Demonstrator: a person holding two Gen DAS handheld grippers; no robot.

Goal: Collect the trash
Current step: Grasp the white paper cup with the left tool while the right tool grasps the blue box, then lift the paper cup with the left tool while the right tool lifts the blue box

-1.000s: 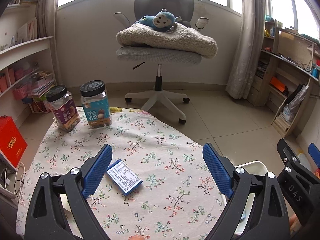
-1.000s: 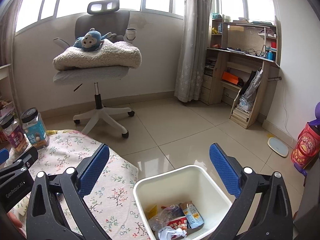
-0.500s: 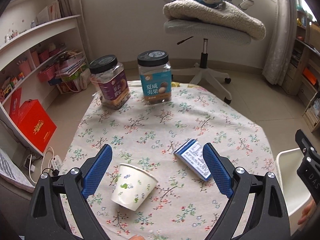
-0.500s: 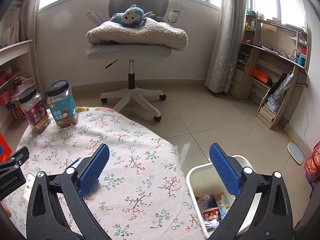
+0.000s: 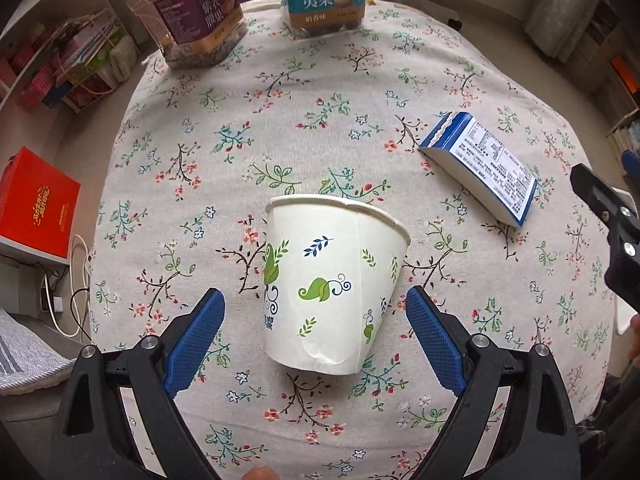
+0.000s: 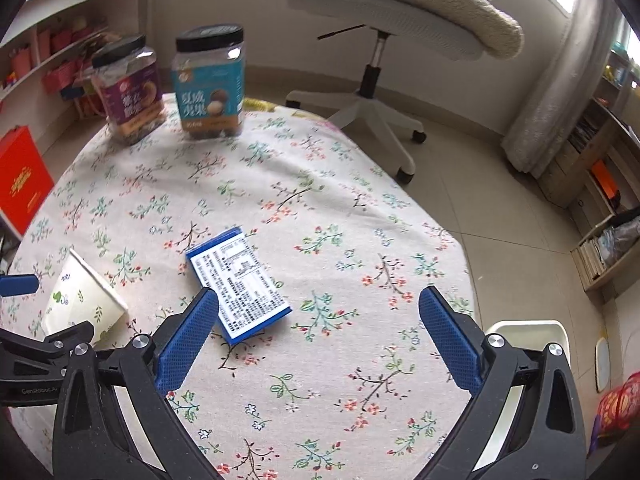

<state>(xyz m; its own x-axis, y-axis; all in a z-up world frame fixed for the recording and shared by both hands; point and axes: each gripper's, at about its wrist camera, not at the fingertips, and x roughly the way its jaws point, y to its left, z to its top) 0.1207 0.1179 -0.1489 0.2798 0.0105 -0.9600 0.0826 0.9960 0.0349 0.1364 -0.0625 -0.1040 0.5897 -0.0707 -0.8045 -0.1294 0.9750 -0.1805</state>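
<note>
Paper cup: the paper cup [image 5: 334, 286] is lying on its side on the floral tablecloth [image 5: 304, 80], rim pointing away from the left wrist camera and base towards it, so its side wall is what is facing the tool.
Left gripper: the left gripper [image 5: 314, 338] is standing wide open with one blue pad on each side of the cup's lower half; neither pad is touching paper yet. I judge it is lining up to pinch across the cup's body, since a toppled cup offers no other hold.
Right gripper: the right gripper [image 6: 318, 338] is hanging open and holding nothing above the cloth, its left pad just beside the near corner of the blue-and-white carton [image 6: 240, 280], which is lying flat, printed panel up. That looks like readiness for the second piece of rubbish.
Bin: the white bin [image 6: 528, 330] is showing only its rim past the table edge on the right, placed within reach for dropping.
Jars: two lidded snack jars [image 6: 168, 84] are standing upright at the far side, well apart from the rubbish; probably not trash.
Risk: thin paper may be crushing or rolling if squeezed off-centre.
</note>
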